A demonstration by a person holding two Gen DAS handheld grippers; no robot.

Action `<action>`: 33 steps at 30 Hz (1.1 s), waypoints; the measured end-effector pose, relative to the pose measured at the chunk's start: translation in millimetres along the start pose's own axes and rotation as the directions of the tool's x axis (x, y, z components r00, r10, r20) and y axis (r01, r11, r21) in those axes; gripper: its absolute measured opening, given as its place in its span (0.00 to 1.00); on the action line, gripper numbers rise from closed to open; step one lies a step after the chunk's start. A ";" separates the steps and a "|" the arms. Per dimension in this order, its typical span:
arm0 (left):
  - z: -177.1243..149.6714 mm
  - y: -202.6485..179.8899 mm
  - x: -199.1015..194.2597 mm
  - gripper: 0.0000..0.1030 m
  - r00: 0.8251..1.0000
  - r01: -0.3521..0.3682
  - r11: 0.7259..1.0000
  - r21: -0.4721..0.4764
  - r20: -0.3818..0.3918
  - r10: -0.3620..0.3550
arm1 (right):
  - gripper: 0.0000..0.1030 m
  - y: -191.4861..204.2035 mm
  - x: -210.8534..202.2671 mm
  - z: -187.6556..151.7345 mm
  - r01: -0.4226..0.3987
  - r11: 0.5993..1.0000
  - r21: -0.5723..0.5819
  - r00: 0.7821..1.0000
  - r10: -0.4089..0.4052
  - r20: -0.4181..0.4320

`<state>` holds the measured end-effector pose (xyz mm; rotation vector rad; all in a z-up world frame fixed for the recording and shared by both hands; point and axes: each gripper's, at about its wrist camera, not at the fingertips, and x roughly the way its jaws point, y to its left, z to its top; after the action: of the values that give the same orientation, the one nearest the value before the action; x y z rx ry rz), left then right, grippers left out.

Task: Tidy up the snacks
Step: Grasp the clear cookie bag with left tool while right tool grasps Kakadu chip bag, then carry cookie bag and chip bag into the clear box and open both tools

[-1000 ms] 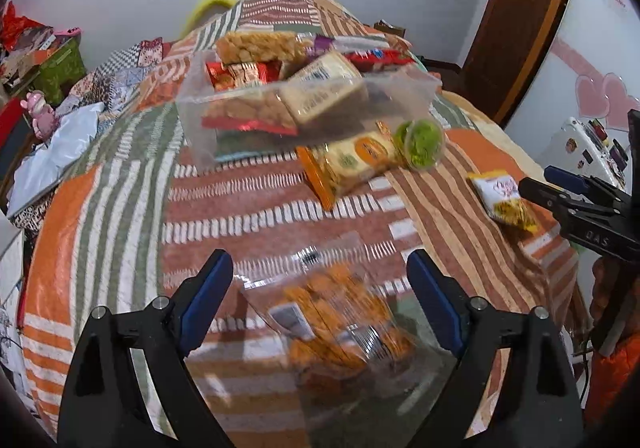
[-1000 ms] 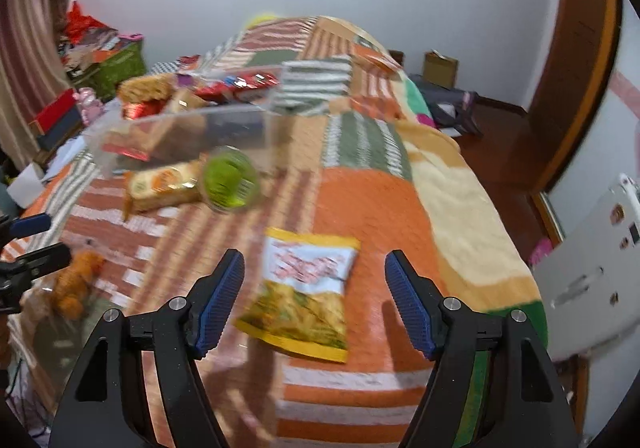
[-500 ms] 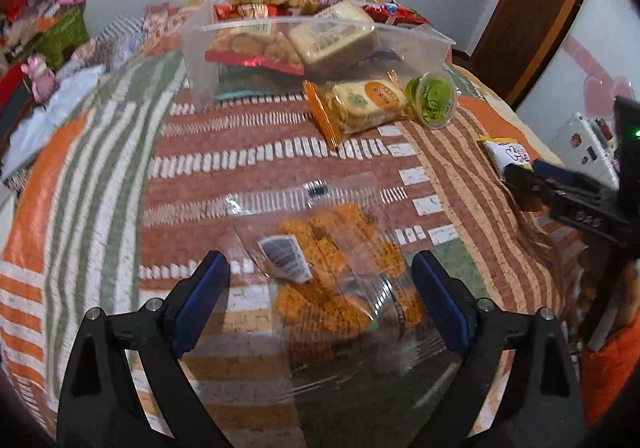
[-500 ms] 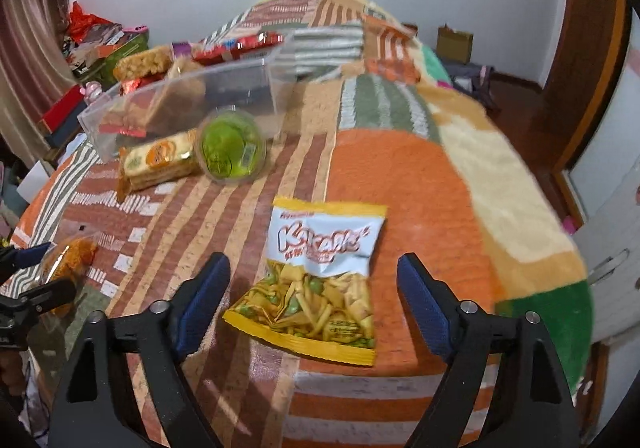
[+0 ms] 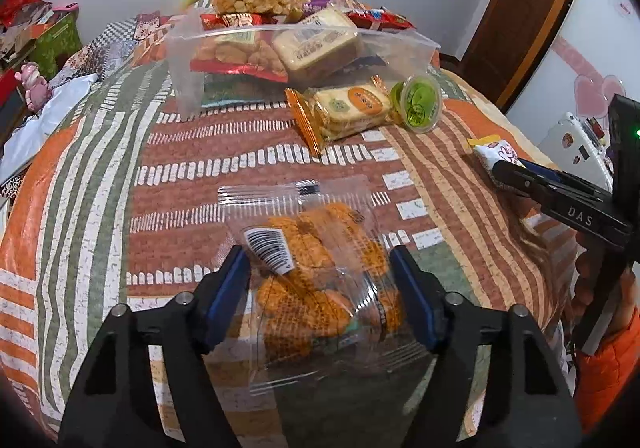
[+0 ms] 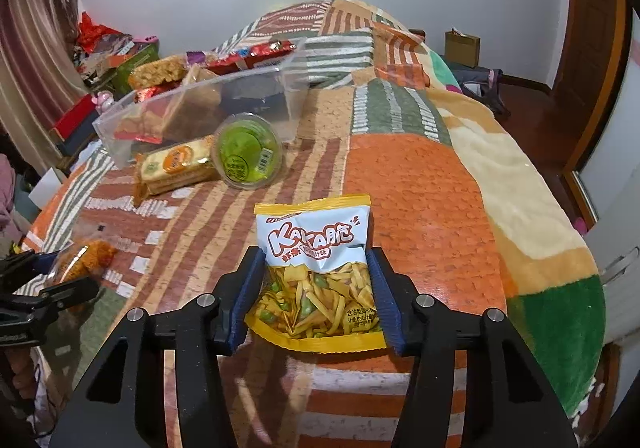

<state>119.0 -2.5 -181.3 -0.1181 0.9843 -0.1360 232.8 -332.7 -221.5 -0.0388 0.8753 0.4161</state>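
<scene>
My left gripper has its blue fingers closed in on both sides of a clear bag of orange snacks lying on the striped bedspread. My right gripper has its fingers against both sides of a yellow and white KAKA chip bag. A clear plastic bin with several snack packs stands farther back on the bed. An orange-wrapped biscuit pack and a green jelly cup lie in front of the bin.
The bed edge drops off at the right toward a wooden door and a white fridge. Boxes and clutter stand at the far left. The right gripper shows at the right in the left wrist view.
Both grippers moved down and forward onto their bags, and the fingers narrowed from wide open to touching the bags' sides.
</scene>
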 end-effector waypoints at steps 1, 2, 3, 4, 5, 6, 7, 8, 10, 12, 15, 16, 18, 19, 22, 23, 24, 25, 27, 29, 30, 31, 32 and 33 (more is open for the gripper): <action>1.0 0.3 -0.9 0.65 1.000 -0.002 1.000 0.003 0.005 0.002 | 0.48 1.6 -0.4 2.0 -0.002 1.000 -0.002 1.000 0.002 0.004; 2.3 0.5 -2.2 0.59 1.000 -0.005 1.000 0.006 0.014 0.005 | 0.48 3.9 -2.4 3.9 -0.006 1.000 -0.006 1.000 0.006 0.012; 4.2 0.1 -3.2 0.57 1.000 -0.007 1.000 0.011 0.019 0.007 | 0.48 7.1 -5.2 6.3 -0.011 1.000 -0.012 1.000 0.011 0.021; 6.2 0.1 -4.3 0.57 1.000 -0.004 1.000 0.014 0.023 0.004 | 0.48 10.4 -8.0 9.1 -0.015 1.000 -0.018 0.999 0.016 0.031; 8.2 0.6 -5.1 0.56 1.000 0.002 1.000 0.012 0.029 -0.003 | 0.48 12.7 -9.9 11.3 -0.019 1.000 -0.023 0.999 0.020 0.040; 9.1 0.7 -5.8 0.56 0.999 0.005 1.000 0.010 0.035 -0.005 | 0.48 15.1 -12.2 13.5 -0.023 0.999 -0.027 0.999 0.024 0.048; 11.1 0.7 -6.8 0.56 0.999 0.004 1.000 0.012 0.043 -0.004 | 0.48 17.6 -13.4 16.3 -0.028 0.999 -0.031 0.998 0.030 0.056; 12.0 0.9 -7.3 0.56 0.999 0.002 1.000 0.013 0.048 -0.003 | 0.48 20.5 -15.2 19.0 -0.034 0.999 -0.035 0.997 0.036 0.064; 15.8 0.7 -9.2 0.56 0.998 0.004 1.000 0.015 0.061 -0.005 | 0.48 26.3 -18.0 25.0 -0.043 0.998 -0.048 0.996 0.047 0.078; 20.7 0.9 -12.2 0.56 0.997 0.008 1.000 0.014 0.074 -0.009 | 0.48 31.3 -19.2 32.0 -0.047 0.997 -0.061 0.994 0.053 0.092; 30.9 2.5 -20.7 0.56 0.994 0.010 1.000 0.008 0.109 -0.011 | 0.48 38.2 -20.5 40.4 -0.060 0.995 -0.074 0.991 0.068 0.112; 34.2 3.1 -22.2 0.56 0.993 0.011 1.000 0.005 0.118 -0.011 | 0.48 40.6 -20.3 44.4 -0.064 0.995 -0.078 0.990 0.073 0.119; 42.5 5.0 -26.1 0.56 0.990 0.012 1.000 -0.001 0.139 -0.012 | 0.48 44.7 -20.0 51.4 -0.068 0.994 -0.087 0.988 0.079 0.129; 47.7 6.4 -28.3 0.56 0.989 0.013 1.000 -0.005 0.150 -0.012 | 0.48 46.5 -19.6 54.9 -0.071 0.993 -0.091 0.988 0.082 0.133; 63.0 12.0 -33.1 0.56 0.983 0.014 1.000 -0.015 0.182 -0.011 | 0.48 50.7 -16.3 66.7 -0.077 0.992 -0.098 0.985 0.091 0.147; 67.2 13.6 -35.0 0.56 0.982 0.014 1.000 -0.017 0.189 -0.010 | 0.48 51.8 -13.6 72.4 -0.079 0.992 -0.100 0.984 0.094 0.152; 72.7 15.7 -36.0 0.56 0.980 0.015 1.000 -0.020 0.198 -0.010 | 0.48 52.8 -11.8 76.0 -0.081 0.992 -0.101 0.983 0.096 0.154; 80.5 18.6 -36.2 0.56 0.978 0.015 1.000 -0.025 0.208 -0.010 | 0.47 53.4 -10.1 79.3 -0.082 0.991 -0.102 0.983 0.098 0.157; 92.1 22.5 -35.4 0.56 0.976 0.015 0.999 -0.031 0.220 -0.008 | 0.48 55.4 -3.9 88.9 -0.082 0.991 -0.107 0.982 0.099 0.161; 104.0 26.4 -33.7 0.56 0.973 0.013 0.999 -0.034 0.230 -0.005 | 0.48 56.8 1.9 96.7 -0.078 0.990 -0.114 0.982 0.096 0.164; 110.7 28.1 -32.1 0.56 0.972 0.011 0.999 -0.034 0.235 -0.003 | 0.48 57.1 5.7 101.4 -0.076 0.990 -0.118 0.982 0.095 0.164; 117.1 29.6 -30.5 0.56 0.971 0.009 0.999 -0.032 0.241 -0.001 | 0.48 57.3 9.6 105.9 -0.073 0.990 -0.120 0.982 0.093 0.164; 121.6 30.9 -29.0 0.56 0.970 0.007 1.000 -0.031 0.245 0.001 | 0.48 57.5 15.3 111.9 -0.071 0.990 -0.124 0.983 0.091 0.162; 127.5 32.5 -27.2 0.56 0.968 0.003 1.000 -0.030 0.250 0.004 | 0.48 57.1 18.4 115.0 -0.072 0.989 -0.126 0.983 0.091 0.159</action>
<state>212.7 38.9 -94.3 -0.1590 0.7349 -0.1029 306.8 -250.9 -153.4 -0.0783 0.6902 0.5410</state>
